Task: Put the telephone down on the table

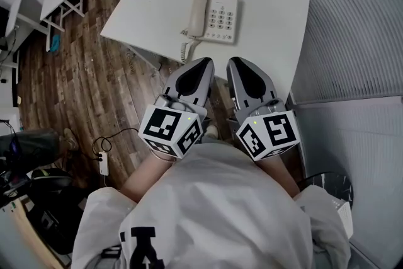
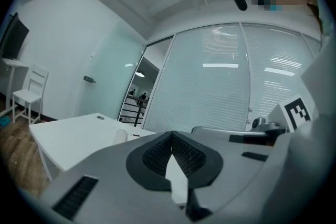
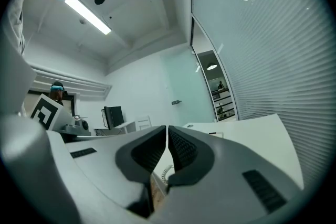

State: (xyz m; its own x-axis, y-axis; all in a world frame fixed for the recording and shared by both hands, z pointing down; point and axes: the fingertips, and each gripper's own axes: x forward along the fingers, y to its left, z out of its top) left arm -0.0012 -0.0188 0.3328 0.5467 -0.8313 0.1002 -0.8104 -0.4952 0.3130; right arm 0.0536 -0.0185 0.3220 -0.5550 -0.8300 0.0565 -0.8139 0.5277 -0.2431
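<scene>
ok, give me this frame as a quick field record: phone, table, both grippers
telephone: lying on the table, handset on its cradle
cord: coiled, at the table's near edge
table: white, holds only the phone
left gripper: shut, empty, apart from the phone
right gripper: shut, empty, apart from the phone

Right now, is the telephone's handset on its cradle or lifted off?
On its cradle: the handset lies flat along the left of the telephone on the table.
</scene>
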